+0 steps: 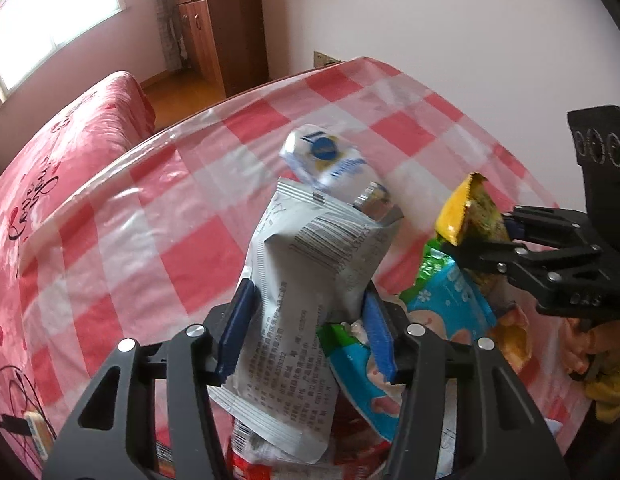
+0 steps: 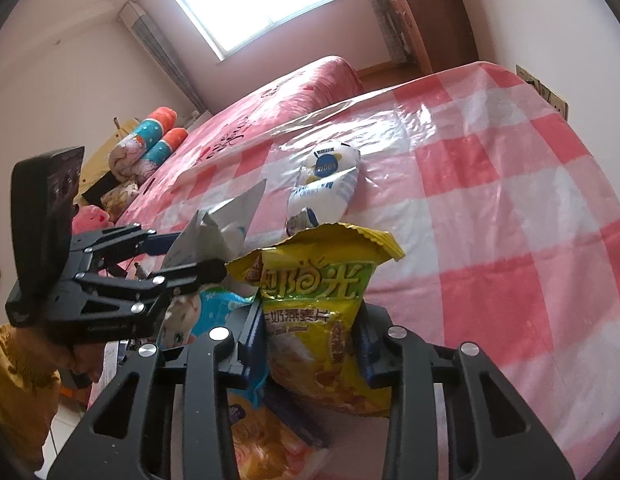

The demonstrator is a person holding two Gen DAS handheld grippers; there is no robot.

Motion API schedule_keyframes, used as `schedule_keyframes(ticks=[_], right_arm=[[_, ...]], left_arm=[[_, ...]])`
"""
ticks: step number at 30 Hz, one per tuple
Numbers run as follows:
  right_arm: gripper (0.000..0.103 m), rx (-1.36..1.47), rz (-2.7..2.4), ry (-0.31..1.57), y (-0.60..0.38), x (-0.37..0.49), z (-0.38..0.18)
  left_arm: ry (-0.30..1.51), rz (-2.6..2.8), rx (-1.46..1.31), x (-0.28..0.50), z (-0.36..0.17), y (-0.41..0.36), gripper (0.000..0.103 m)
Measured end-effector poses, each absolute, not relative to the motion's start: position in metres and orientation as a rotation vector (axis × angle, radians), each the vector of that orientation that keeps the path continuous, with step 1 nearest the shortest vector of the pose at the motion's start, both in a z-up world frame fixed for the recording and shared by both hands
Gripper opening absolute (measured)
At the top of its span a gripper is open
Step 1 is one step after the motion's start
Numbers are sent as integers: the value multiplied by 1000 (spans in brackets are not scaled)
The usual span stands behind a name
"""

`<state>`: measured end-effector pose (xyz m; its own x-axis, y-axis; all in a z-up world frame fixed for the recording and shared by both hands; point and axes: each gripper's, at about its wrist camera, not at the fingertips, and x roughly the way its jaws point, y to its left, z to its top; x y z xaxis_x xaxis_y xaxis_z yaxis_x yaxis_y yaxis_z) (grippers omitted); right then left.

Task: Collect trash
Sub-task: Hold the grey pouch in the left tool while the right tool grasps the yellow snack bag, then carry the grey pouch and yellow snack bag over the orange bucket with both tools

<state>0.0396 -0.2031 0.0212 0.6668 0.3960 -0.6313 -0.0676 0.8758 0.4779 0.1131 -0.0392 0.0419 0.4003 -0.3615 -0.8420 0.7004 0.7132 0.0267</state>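
Observation:
My left gripper (image 1: 307, 324) is shut on a crumpled grey wrapper (image 1: 310, 272) with a barcode, holding it upright above the pink checked table (image 1: 149, 240). My right gripper (image 2: 310, 336) is shut on a yellow snack bag (image 2: 322, 300) with a torn top. Each gripper also shows in the other view: the right gripper (image 1: 482, 236) pinches the yellow bag (image 1: 466, 212), and the left gripper (image 2: 189, 256) pinches the grey wrapper (image 2: 217, 224). A white and blue pouch (image 1: 330, 160) (image 2: 330, 184) lies on the table beyond both.
Blue and green wrappers (image 1: 446, 300) (image 2: 213, 308), a red packet (image 1: 350, 448) and an orange bag (image 2: 269, 440) are heaped under the grippers. A bed (image 1: 69, 140) with a pink cover runs past the table's far edge. A yellow sleeve (image 2: 13, 380) is at left.

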Motion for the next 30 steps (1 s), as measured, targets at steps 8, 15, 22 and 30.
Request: schedule_keyframes(ticks=[8, 15, 22, 30], right_arm=[[36, 455, 266, 759, -207, 2, 26], [36, 457, 242, 702, -214, -27, 37], [36, 476, 233, 670, -215, -42, 49], [36, 453, 227, 662, -204, -56, 59]], left_arm=[[904, -698, 332, 77, 54, -32, 53], [886, -690, 239, 56, 66, -18, 52], [843, -692, 131, 35, 83, 0, 51], [805, -680, 43, 10, 96, 27, 51]])
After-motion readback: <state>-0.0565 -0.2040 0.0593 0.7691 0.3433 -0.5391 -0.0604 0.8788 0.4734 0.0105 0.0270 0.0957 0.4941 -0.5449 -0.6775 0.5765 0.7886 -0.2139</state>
